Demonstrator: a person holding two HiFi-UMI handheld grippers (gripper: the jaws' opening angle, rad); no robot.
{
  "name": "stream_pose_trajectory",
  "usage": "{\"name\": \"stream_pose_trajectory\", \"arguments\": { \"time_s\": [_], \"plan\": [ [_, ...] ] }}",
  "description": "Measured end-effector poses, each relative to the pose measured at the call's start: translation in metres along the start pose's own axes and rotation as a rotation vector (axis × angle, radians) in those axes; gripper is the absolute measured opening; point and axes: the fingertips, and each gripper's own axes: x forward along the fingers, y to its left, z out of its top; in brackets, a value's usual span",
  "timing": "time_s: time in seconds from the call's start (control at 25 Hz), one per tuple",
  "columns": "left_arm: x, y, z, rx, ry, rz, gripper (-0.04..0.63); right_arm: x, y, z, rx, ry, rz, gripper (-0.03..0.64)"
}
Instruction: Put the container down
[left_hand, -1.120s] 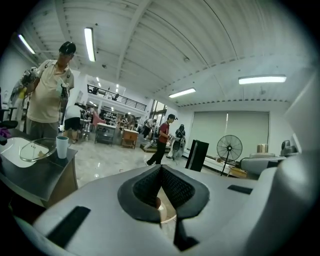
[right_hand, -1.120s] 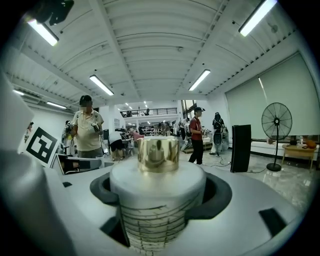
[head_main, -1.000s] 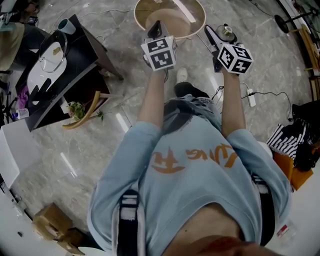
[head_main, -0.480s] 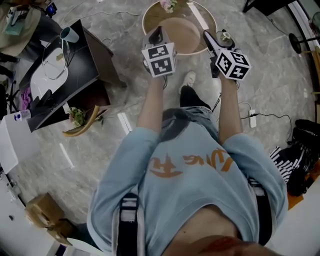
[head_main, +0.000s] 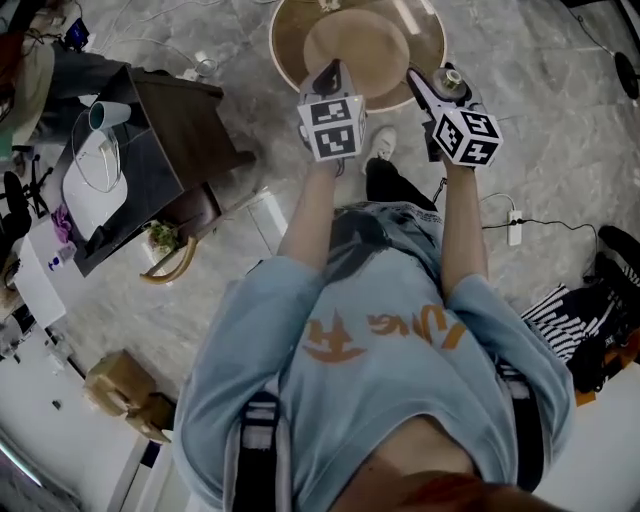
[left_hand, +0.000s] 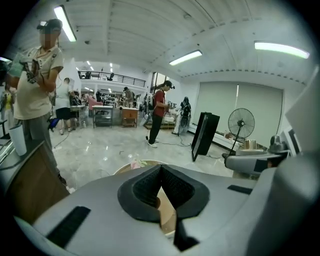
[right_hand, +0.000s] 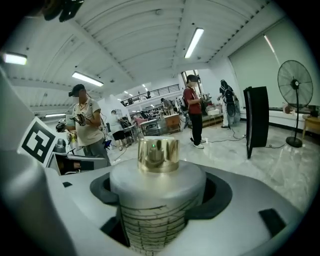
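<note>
The marble floor (head_main: 560, 120) takes most of the head view, and at its top edge stands a round wooden bench (head_main: 350, 45) with a bare middle. The person holds both grippers in front of the near edge of this bench. The left gripper (left_hand: 161, 170) carries nothing: its fingers (left_hand: 145, 186) are closed, with the tips touching. The right gripper (right_hand: 157, 192) holds the container (right_hand: 156, 220) upright, and its fingers (right_hand: 101, 188) press on the two sides of the body just below the pale rounded shoulder. In the head view the container is in the air near the near-right edge of the bench and does not rest on it. It looks small and probably light, with a stiff, line-marked body that could be glass or plastic – I cannot tell which. The smooth sides may slip, so the body is the better place to hold, not the small gold cap (right_hand: 158, 154).
</note>
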Motion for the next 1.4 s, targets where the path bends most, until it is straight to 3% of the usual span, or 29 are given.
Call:
{"name": "stream_pose_trajectory", "arguments": {
  "time_s": [0.2, 0.36, 0.52, 0.72, 0.96, 1.2, 1.4],
  "plan": [
    [0.063, -0.040, 0.016, -0.041, 0.034, -0.055, 0.025, 0.033, -0.060, 0.011, 0.015, 0.035, -0.011, 0.359],
    [0.093, -0.053, -0.005, -0.099, 0.113, -0.132, 0.025, 0.055, -0.082, -0.011, 0.072, 0.081, -0.047, 0.359],
    [0.137, -0.041, -0.042, -0.078, 0.184, -0.132, 0.025, 0.084, -0.095, -0.063, 0.112, 0.151, -0.050, 0.359],
    [0.192, -0.019, -0.100, -0.034, 0.263, -0.125, 0.025, 0.119, -0.102, -0.158, 0.142, 0.264, -0.052, 0.358],
    [0.225, -0.018, -0.182, 0.017, 0.378, -0.179, 0.025, 0.139, -0.117, -0.255, 0.205, 0.342, -0.093, 0.357],
    [0.257, -0.014, -0.234, 0.034, 0.424, -0.199, 0.025, 0.169, -0.130, -0.297, 0.197, 0.351, -0.073, 0.357],
    [0.284, -0.006, -0.252, 0.016, 0.420, -0.197, 0.025, 0.197, -0.142, -0.304, 0.171, 0.332, -0.064, 0.357]
  ]
}}
